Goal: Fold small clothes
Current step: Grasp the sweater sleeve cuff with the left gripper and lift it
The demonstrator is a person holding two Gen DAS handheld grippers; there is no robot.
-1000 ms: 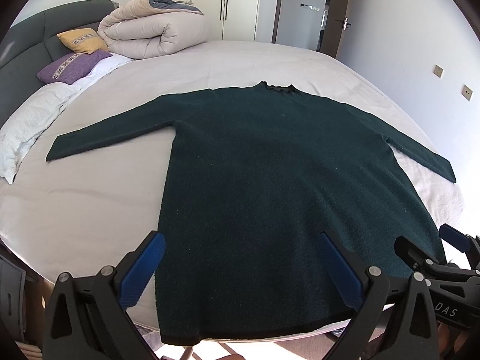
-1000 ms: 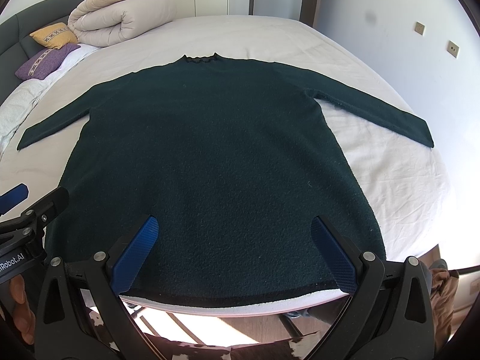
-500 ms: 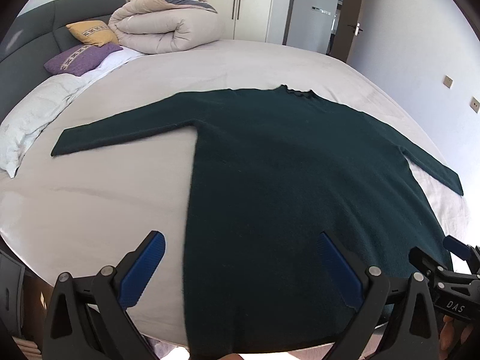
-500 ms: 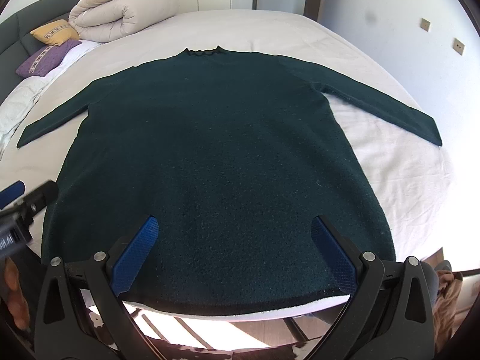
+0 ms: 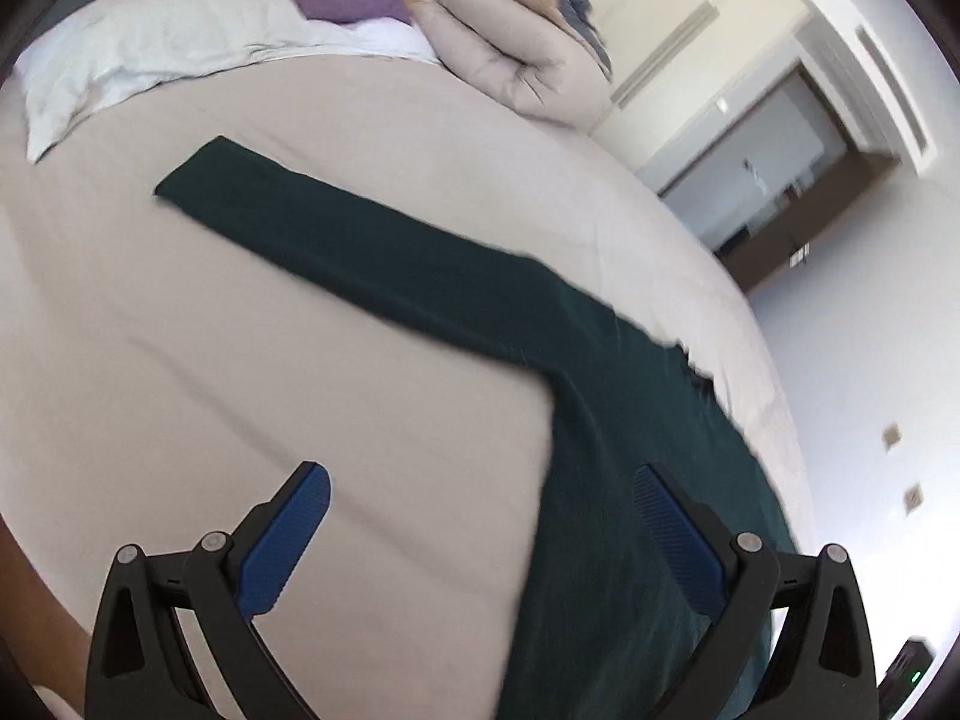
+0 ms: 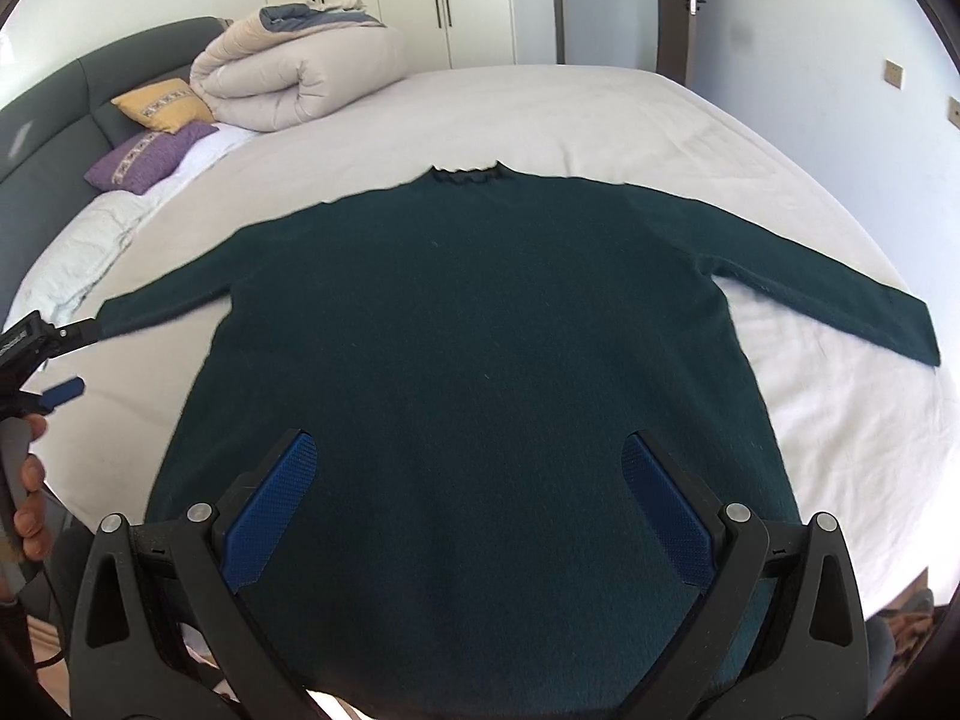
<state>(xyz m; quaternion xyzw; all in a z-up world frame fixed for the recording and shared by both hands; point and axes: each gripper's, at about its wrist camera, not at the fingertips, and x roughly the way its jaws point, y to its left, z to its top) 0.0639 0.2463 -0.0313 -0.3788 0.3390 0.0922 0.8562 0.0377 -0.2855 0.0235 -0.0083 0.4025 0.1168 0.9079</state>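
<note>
A dark green long-sleeved sweater (image 6: 480, 348) lies flat on the bed, neck away from me, both sleeves spread out. My right gripper (image 6: 468, 480) hovers open above its lower body, nothing between the blue pads. My left gripper (image 5: 480, 510) is open too, tilted over the bare sheet beside the sweater's left side (image 5: 630, 480), looking along the left sleeve (image 5: 336, 240). In the right wrist view the left gripper (image 6: 57, 360) shows at the left edge near that sleeve's cuff, held by a hand (image 6: 30, 510).
The bed (image 6: 600, 102) has a grey headboard (image 6: 54, 114) at the left. A rolled duvet (image 6: 300, 78), a yellow pillow (image 6: 162, 105), a purple pillow (image 6: 150, 156) and a white pillow (image 5: 150, 60) lie at its head. Wardrobes and a door stand behind.
The left gripper has swung left and tilted, from over the sweater's hem to the sheet beside the left sleeve. The right gripper has moved forward over the sweater's body.
</note>
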